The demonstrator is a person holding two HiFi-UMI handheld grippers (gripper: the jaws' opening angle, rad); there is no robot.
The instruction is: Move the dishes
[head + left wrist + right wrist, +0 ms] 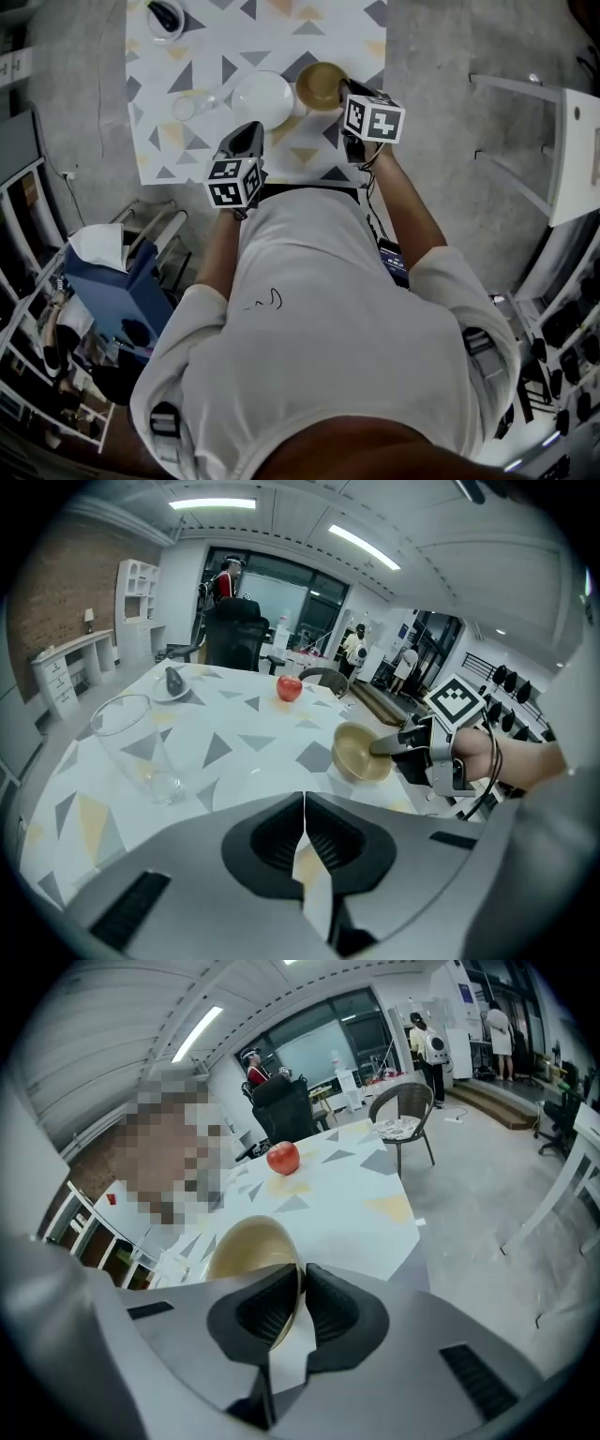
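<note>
The right gripper [300, 1283] pinches the near rim of the tan bowl [246, 1246], one finger inside it and one outside. The head view shows the left gripper [249, 129] with its fingers pressed together and its tips at the edge of the white plate [262, 98], which its own view barely separates from the table [234, 724]. Beyond the fingers, only the gripper views show a red apple [289, 688].

Glossy bowl [322, 84], plate [262, 98]; clear glass [131, 742]

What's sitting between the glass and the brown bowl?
A white dish sits between the glass and the brown bowl; the head view shows it.
</note>
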